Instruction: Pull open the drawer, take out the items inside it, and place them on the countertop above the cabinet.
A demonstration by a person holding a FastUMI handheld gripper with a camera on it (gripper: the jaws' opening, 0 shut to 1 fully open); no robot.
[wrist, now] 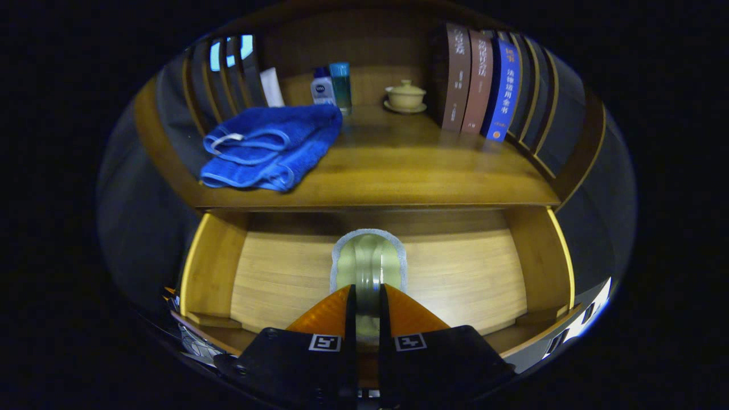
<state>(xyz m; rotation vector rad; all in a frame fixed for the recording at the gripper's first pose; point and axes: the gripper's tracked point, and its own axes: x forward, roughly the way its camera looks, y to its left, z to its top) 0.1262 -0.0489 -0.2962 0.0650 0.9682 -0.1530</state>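
The wooden drawer (pixel 211 267) stands pulled open below the countertop (pixel 398 176), and its pale floor lies bare around my fingers. My gripper (pixel 367 291) is shut on a yellow-green sponge (pixel 369 265) with a grey rim. Both orange fingers (pixel 327 313) press its near edge, and the sponge bulges out just ahead of the tips, pinched in the middle. It sits over the middle of the drawer; I cannot tell whether it still touches the floor. A folded blue towel (pixel 273 145) lies on the left part of the countertop.
At the back of the countertop stand two small bottles (pixel 331 85) and a lidded cream cup on a saucer (pixel 405 95). Several upright books (pixel 478 85) line the right side. Slatted wooden side rails flank the countertop; its middle and front right are bare wood.
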